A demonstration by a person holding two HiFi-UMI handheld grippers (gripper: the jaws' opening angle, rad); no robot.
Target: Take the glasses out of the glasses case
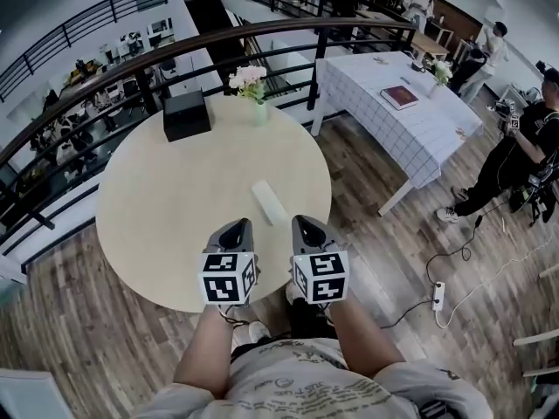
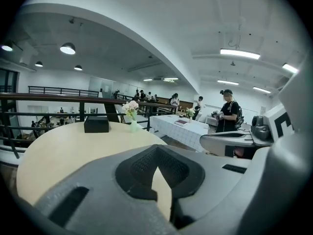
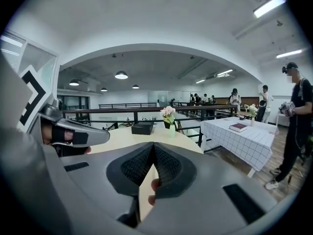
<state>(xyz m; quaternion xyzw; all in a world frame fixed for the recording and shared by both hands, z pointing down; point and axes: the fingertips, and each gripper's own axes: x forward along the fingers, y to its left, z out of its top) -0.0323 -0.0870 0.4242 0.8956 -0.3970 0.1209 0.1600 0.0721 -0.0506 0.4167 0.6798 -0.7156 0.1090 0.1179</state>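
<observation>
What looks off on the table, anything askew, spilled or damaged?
Nothing stands out. The case lies flat on the table and looks closed. The box and vase stand upright, and no spill shows.

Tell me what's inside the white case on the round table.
Only the outside shows: the case lies shut on the table with nothing on top of it. Its lid covers whatever is inside, so the contents cannot be seen.
</observation>
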